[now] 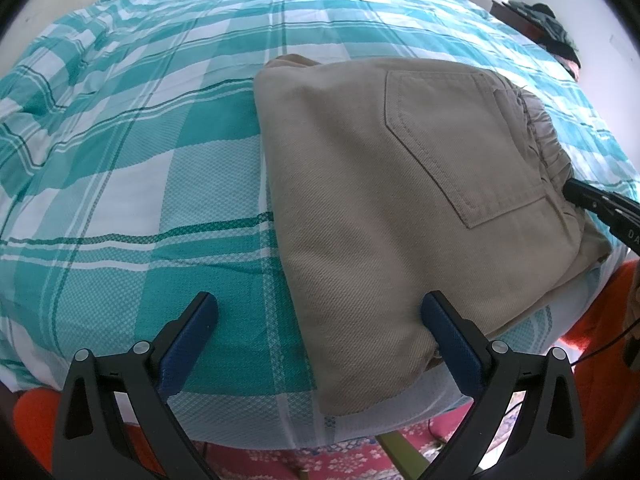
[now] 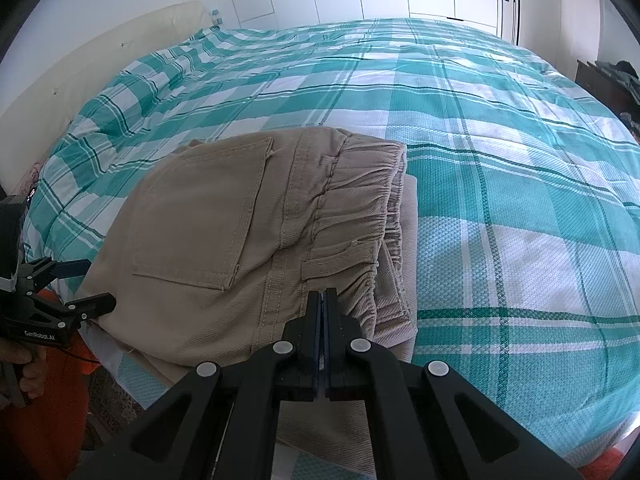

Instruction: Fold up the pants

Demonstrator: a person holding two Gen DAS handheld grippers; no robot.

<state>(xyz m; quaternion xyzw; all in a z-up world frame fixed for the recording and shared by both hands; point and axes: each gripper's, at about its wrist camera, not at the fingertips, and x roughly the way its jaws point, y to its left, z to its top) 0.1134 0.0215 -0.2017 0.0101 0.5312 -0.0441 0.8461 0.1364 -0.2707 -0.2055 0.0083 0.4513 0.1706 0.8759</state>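
- The pants (image 1: 384, 208) lie folded into a compact stack at the near edge of the bed (image 1: 132, 168), back pocket (image 1: 460, 148) up, elastic waistband (image 2: 352, 216) on the right side of the stack.
- Judged from this, the folding looks all but finished; what is left seems to be tidying or letting go.
- The left tool (image 1: 320, 316) is wide open, astride the near left corner of the stack: its right finger (image 1: 444, 328) sits against the near fold, the other over bare bed cover. It grips nothing.
- The right tool (image 2: 324, 300) is fully closed, its tip at the waistband's near end. Whether a bit of cloth is pinched between the pads cannot be told.
- Both tools point steeply down at the bed from the near side.
- Next move, as a guess: press or smooth the top layer, square the waistband over the layers (image 2: 404, 240) below it, then lift both tools clear without dragging the fabric.
- Risk: pulling away with cloth caught would undo the top fold.
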